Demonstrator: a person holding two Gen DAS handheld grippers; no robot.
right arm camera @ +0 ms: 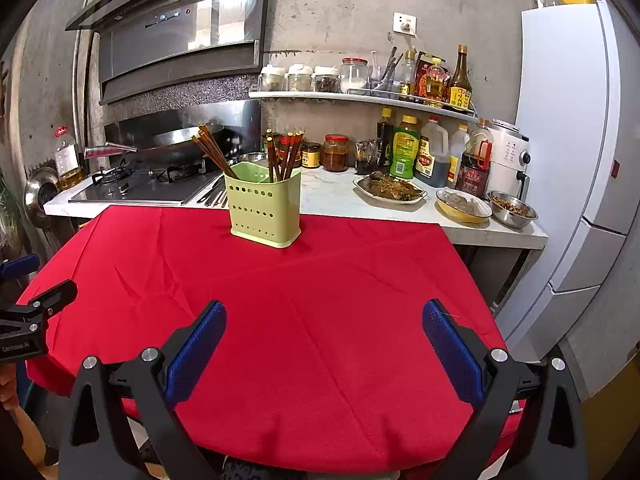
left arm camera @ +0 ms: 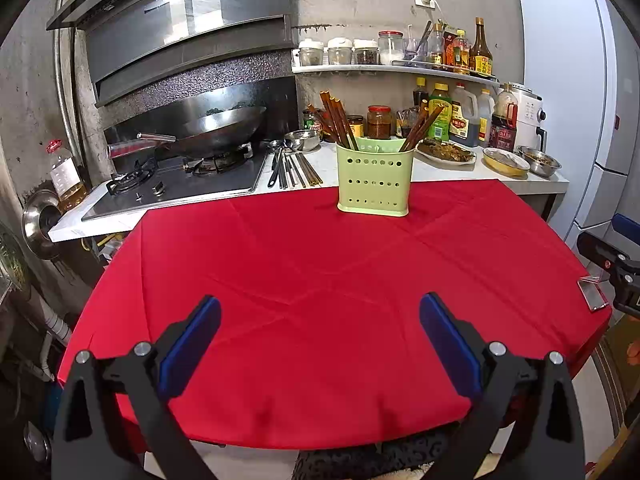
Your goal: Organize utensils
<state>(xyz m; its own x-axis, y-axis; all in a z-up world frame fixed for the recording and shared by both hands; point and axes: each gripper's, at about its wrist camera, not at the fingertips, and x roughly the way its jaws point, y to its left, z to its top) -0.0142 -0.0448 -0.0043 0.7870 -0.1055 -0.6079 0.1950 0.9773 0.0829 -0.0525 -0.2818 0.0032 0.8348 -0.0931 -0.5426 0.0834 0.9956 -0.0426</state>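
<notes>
A light green perforated utensil holder (left arm camera: 374, 179) stands at the far edge of the red tablecloth (left arm camera: 304, 280). It holds two bunches of brown chopsticks (left arm camera: 338, 122), one in each compartment. It also shows in the right wrist view (right arm camera: 265, 207) with its chopsticks (right arm camera: 285, 156). My left gripper (left arm camera: 320, 312) is open and empty over the near part of the table. My right gripper (right arm camera: 324, 316) is open and empty, also near the front edge. Loose metal chopsticks and spoons (left arm camera: 294, 168) lie on the counter beside the stove.
A wok (left arm camera: 208, 128) sits on the gas stove at back left. Sauce bottles, jars, a plate of food (left arm camera: 446, 151) and metal bowls (left arm camera: 538, 160) crowd the counter behind the table. A white fridge (right arm camera: 576, 160) stands at right.
</notes>
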